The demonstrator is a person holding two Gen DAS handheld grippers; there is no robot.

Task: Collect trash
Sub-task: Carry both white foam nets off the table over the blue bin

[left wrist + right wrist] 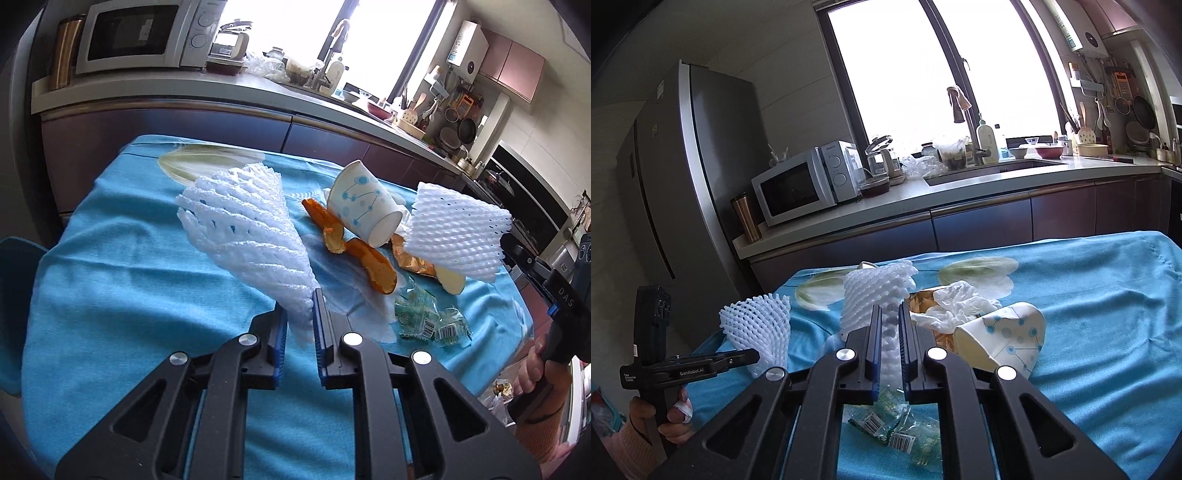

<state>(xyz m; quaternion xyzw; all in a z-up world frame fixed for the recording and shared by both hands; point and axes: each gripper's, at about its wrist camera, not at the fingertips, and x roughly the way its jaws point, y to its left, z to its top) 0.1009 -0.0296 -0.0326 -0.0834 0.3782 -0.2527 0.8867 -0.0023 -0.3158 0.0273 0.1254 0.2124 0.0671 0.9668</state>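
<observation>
On the blue tablecloth [129, 277] lies trash. My left gripper [299, 314] is shut on the narrow end of a white foam fruit net [243, 229], held off the cloth. In the right wrist view that gripper [753, 356] and its net [757, 325] hang at the left. My right gripper [890, 314] is shut on a second foam net [875, 291], also lifted; the left wrist view shows this net [458, 232] at the right. Between them lie a tipped paper cup [364, 212], orange peels [373, 266], clear wrappers [428, 321] and crumpled white plastic [956, 302].
Behind the table runs a kitchen counter [923, 199] with a microwave [805, 184], a metal tumbler [746, 218] and a sink [993, 171]. A grey fridge [687, 177] stands at the left. A person's hands grip both handles.
</observation>
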